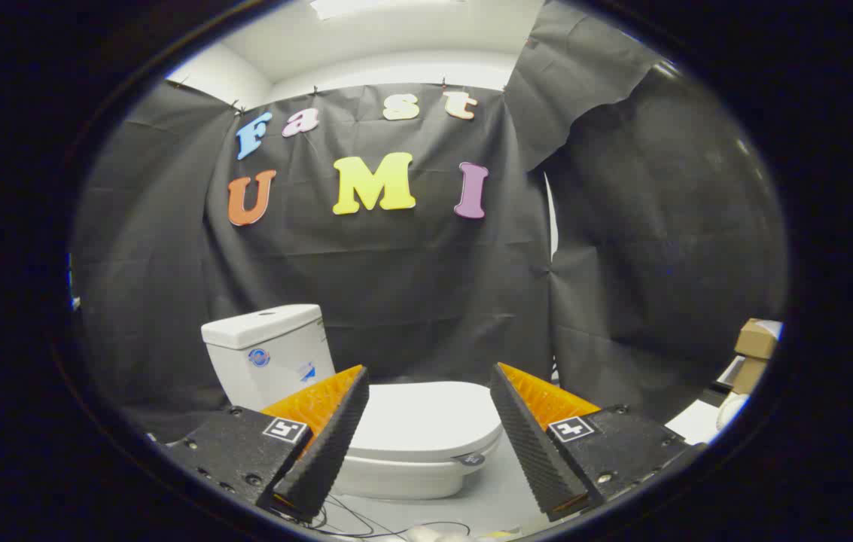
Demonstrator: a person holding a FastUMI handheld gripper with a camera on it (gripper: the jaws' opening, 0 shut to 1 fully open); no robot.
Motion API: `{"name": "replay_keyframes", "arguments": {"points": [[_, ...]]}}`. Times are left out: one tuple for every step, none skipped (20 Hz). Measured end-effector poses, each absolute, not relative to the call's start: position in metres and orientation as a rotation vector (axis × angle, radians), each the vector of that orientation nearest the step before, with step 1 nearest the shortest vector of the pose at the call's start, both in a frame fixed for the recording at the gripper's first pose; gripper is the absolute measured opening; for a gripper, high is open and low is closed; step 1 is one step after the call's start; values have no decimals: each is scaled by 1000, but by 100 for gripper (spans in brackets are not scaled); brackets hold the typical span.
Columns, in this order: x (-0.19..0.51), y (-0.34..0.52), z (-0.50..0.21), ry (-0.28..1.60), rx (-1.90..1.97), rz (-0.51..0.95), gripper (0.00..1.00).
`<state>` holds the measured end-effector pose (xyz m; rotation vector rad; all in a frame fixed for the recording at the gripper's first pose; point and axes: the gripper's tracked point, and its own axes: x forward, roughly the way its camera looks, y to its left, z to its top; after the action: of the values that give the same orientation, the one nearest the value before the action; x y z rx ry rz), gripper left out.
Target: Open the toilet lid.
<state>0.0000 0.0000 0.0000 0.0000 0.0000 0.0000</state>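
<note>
Approach step, we judge: gripper [430, 376] jaws spread wide, gripping nothing. Toilet lid [426, 418] down flat on bowl, ahead between fingers, below tank [268, 350]. Next we need front lip caught, lifted.

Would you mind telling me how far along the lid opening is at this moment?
Nothing is done yet: the toilet lid lies flat and closed in front of the tank. In hand, the gripper faces the toilet with jaws spread wide, holding nothing. Reaching the lid's front edge and lifting it remain.
</note>
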Motion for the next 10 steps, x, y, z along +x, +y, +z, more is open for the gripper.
{"name": "replay_keyframes", "arguments": {"points": [[0, 3, -1, 2, -2, 2, 100], [0, 7, -4, 7, -9, 7, 100], [1, 11, -6, 11, -19, 10, 100], [0, 14, -7, 7, -31, 12, 100], [1, 15, -7, 6, -40, 11, 100], [1, 17, -10, 12, -40, 14, 100], [1, 20, -11, 17, -32, 24, 100], [1, 23, -13, 22, -24, 29, 100], [1, 23, -12, 23, -23, 31, 100], [0, 24, -12, 22, -24, 30, 100]]}}
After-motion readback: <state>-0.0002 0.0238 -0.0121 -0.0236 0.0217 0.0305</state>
